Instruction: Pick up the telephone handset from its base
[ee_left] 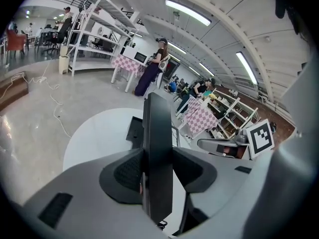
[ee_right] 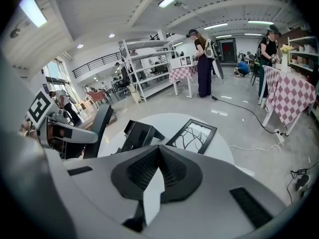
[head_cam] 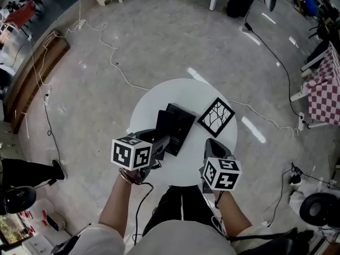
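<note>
The handset (ee_left: 157,143) is clamped between my left gripper's (head_cam: 159,144) pads, over its base (head_cam: 179,125) at the middle of the round table (head_cam: 196,92). A picture frame (head_cam: 217,116) lies near the right rim. My right gripper (ee_right: 158,151) hovers by the near edge, jaws together and empty.

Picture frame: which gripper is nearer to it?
Right. The right gripper is just short of the picture frame; the left gripper, holding the handset, is farther, past the base.

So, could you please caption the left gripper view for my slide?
Left gripper grips the black telephone handset, its base behind on the white table.
</note>
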Demonstrator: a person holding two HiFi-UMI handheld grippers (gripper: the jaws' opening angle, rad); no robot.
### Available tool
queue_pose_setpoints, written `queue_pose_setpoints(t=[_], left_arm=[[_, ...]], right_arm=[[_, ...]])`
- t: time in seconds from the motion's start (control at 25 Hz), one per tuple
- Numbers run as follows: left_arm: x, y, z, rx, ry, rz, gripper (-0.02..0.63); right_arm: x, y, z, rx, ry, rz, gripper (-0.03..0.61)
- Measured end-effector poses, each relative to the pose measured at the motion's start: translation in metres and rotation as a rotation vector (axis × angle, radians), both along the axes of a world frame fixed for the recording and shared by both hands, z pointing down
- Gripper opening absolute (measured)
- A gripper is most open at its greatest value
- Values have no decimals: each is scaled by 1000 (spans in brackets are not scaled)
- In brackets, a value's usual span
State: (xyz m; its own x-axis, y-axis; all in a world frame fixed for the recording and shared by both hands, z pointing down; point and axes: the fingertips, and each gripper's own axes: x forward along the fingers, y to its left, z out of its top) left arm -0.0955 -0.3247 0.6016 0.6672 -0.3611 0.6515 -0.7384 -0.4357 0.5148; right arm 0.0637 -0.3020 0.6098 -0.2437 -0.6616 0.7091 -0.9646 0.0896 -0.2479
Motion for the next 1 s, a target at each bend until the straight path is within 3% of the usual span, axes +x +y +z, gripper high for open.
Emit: queue_pose_setpoints(t=[1.0], left_arm=[[-7, 18, -70, 130, 21, -85, 195]], right_arm=[[-10, -9, -65, 129, -18, -44, 21]])
